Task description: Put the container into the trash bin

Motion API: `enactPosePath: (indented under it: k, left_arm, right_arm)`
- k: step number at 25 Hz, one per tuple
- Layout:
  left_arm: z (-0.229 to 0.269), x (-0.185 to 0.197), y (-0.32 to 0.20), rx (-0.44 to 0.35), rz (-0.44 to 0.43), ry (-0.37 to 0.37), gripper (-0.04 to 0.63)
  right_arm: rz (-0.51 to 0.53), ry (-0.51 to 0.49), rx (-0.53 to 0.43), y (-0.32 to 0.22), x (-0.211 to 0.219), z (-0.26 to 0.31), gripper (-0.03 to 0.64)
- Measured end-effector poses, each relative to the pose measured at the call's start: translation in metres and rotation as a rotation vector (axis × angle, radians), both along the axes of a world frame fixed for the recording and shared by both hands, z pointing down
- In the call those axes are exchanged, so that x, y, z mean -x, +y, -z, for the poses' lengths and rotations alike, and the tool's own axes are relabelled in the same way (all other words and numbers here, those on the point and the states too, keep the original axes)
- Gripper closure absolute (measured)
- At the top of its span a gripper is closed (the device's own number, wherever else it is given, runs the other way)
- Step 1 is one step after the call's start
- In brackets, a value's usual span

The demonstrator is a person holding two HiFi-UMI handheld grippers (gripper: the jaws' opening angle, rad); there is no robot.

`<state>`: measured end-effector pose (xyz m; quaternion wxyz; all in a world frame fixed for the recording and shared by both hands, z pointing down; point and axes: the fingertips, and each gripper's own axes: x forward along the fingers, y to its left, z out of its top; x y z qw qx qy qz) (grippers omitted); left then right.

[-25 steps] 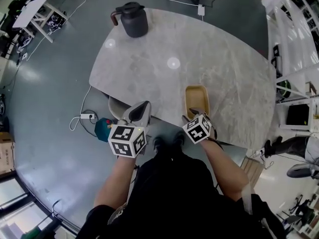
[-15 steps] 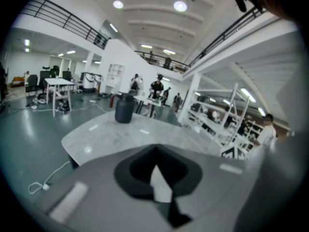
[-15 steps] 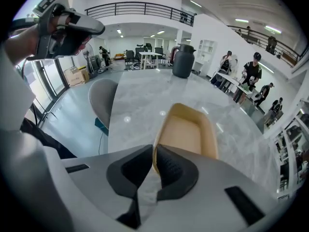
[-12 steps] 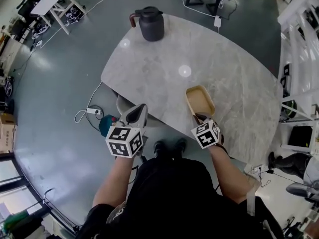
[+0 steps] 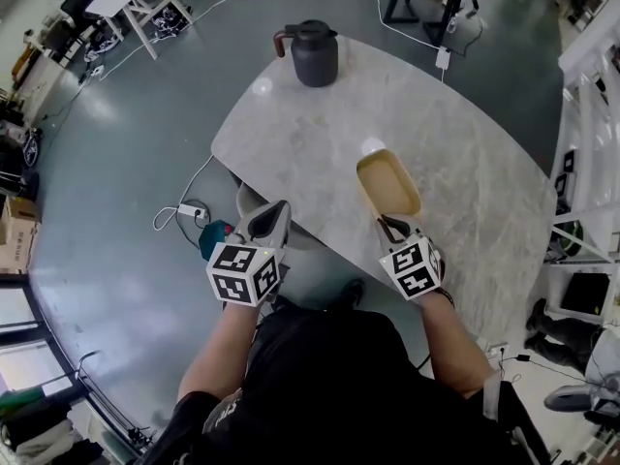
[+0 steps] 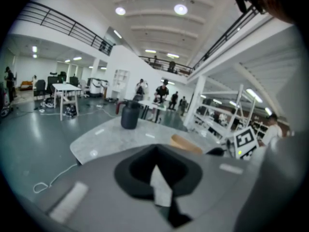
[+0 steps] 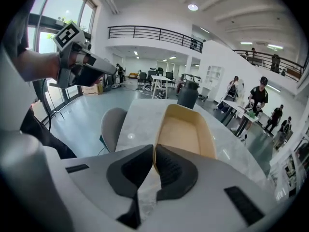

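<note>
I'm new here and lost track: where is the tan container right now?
The tan container shows right of centre in the head view, at the marble table's near edge, its near rim pinched in the right hand-held gripper.

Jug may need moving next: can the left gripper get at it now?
Probably: the left gripper is shut, empty, and only bare table lies before the jug, which stands at the far edge.

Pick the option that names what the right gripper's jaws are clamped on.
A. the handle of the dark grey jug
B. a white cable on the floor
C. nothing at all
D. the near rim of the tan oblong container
D: in the right gripper view, the right gripper has its jaws pinched on the near rim of the tan oblong container.
</note>
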<state>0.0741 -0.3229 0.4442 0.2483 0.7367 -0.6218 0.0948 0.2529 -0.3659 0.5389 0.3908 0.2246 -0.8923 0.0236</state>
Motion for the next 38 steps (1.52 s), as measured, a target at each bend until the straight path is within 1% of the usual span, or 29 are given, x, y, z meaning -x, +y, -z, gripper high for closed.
enactPosePath:
  k: [3, 5, 7, 11, 13, 17, 21, 26, 30, 33, 38]
  left_arm:
    - [0.010, 0.023, 0.010, -0.030, 0.027, -0.009, 0.591]
    - [0.018, 0.044, 0.020, -0.049, 0.051, -0.007, 0.591]
    - [0.025, 0.069, 0.032, -0.065, 0.066, -0.020, 0.591]
    - [0.031, 0.123, 0.063, -0.083, 0.086, -0.127, 0.591]
    - [0.035, 0.150, 0.079, -0.098, 0.104, -0.145, 0.591]
    - [0.035, 0.213, 0.121, -0.111, 0.171, -0.129, 0.591]
    - [0.028, 0.278, 0.175, -0.107, 0.262, -0.121, 0.591]
    - [0.022, 0.342, 0.240, -0.098, 0.400, -0.111, 0.591]
    - [0.020, 0.378, 0.278, -0.103, 0.490, -0.104, 0.591]
    - [0.015, 0.398, 0.302, -0.098, 0.558, -0.084, 0.591]
    - [0.005, 0.421, 0.313, -0.101, 0.668, -0.047, 0.591]
  right_arm:
    - [0.038, -0.036, -0.032, 0.005, 0.025, 0.021, 0.601]
    - [0.062, -0.060, -0.051, 0.012, 0.047, 0.036, 0.601]
    - [0.085, -0.073, -0.068, 0.020, 0.074, 0.049, 0.601]
    - [0.156, -0.084, -0.090, 0.045, 0.140, 0.059, 0.601]
    - [0.204, -0.087, -0.094, 0.061, 0.176, 0.063, 0.601]
    - [0.293, -0.100, -0.085, 0.101, 0.249, 0.066, 0.601]
    - [0.383, -0.092, -0.095, 0.141, 0.319, 0.066, 0.601]
    - [0.503, -0.091, -0.081, 0.192, 0.384, 0.066, 0.601]
    - [0.607, -0.070, -0.069, 0.227, 0.423, 0.060, 0.601]
    - [0.680, -0.057, -0.057, 0.251, 0.446, 0.056, 0.601]
    - [0.799, -0.026, -0.028, 0.267, 0.470, 0.040, 0.601]
